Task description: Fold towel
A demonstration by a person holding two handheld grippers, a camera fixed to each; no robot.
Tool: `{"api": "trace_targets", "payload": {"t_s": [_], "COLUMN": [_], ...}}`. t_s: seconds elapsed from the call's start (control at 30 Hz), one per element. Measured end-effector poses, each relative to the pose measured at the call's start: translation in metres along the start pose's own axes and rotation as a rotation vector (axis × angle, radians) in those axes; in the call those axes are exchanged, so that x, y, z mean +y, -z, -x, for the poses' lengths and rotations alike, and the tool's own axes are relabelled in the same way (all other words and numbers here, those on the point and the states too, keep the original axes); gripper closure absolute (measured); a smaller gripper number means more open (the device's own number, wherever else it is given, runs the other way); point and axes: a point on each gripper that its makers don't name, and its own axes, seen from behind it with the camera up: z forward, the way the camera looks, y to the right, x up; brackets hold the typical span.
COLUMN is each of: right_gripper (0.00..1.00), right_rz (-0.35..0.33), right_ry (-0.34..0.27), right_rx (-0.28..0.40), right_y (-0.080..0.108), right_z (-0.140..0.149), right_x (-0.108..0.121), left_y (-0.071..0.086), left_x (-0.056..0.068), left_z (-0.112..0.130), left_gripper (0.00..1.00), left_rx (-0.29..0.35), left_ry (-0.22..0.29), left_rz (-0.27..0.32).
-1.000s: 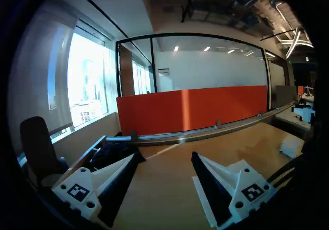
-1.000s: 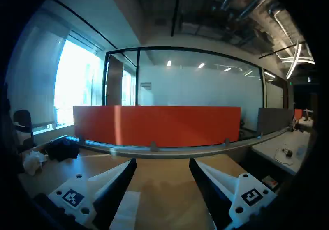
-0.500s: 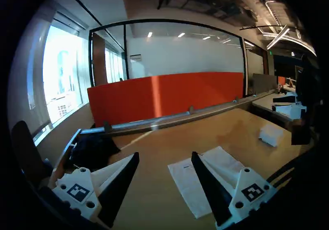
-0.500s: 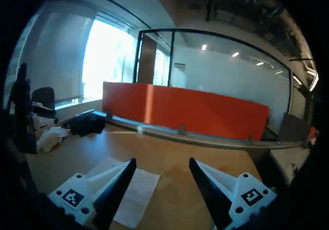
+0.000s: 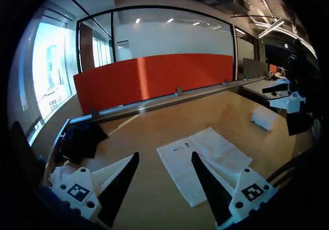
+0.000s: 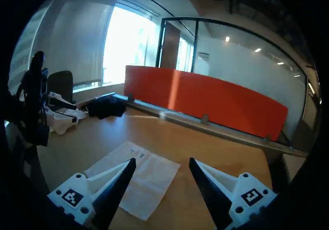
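A long wooden tabletop (image 5: 172, 115) ran up to an orange partition (image 5: 156, 76), with glass walls and a bright window beyond. The white towel (image 5: 214, 146) lay spread flat on it, just ahead of the left gripper (image 5: 164, 155) and partly hidden by its right finger. That gripper hung above the wood, fingers wide apart, holding nothing. The right gripper (image 6: 161, 161) was likewise spread and empty, the towel ahead of it toward its left finger. Beyond the left gripper's left finger sat a dark bundle of cloth (image 5: 80, 141); far to its right, a small folded white cloth (image 5: 263, 117).
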Motion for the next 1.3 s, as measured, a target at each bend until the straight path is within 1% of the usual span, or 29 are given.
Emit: {"api": "trace_targets", "payload": {"t_s": [0.17, 0.33, 0.63, 0.83, 1.07, 1.3], "right_gripper": [0.00, 0.00, 0.00, 0.00, 0.00, 0.00], "right_rz": [-0.014, -0.037, -0.085, -0.117, -0.147, -0.173], "right_ry": [-0.008, -0.001, 0.026, 0.034, 0.045, 0.043], "right_rx": [-0.060, -0.121, -0.212, -0.277, -0.352, -0.412], "right_y": [-0.010, -0.020, -0.038, -0.047, -0.048, -0.045], "right_z": [0.030, 0.066, 0.121, 0.155, 0.191, 0.219], "right_x": [-0.006, -0.013, -0.025, -0.033, -0.039, -0.040], "left_y": [-0.011, -0.023, -0.040, -0.052, -0.060, -0.061], "left_x": [0.013, 0.025, 0.037, 0.048, 0.064, 0.079], "left_z": [0.027, 0.060, 0.121, 0.154, 0.185, 0.198], "left_gripper": [0.06, 0.06, 0.06, 0.06, 0.06, 0.06], "left_rx": [-0.054, -0.119, -0.241, -0.311, -0.384, -0.421], "left_ry": [-0.013, -0.030, -0.036, -0.047, -0.072, -0.087], "left_rz": [0.033, 0.066, 0.103, 0.129, 0.177, 0.225]}}
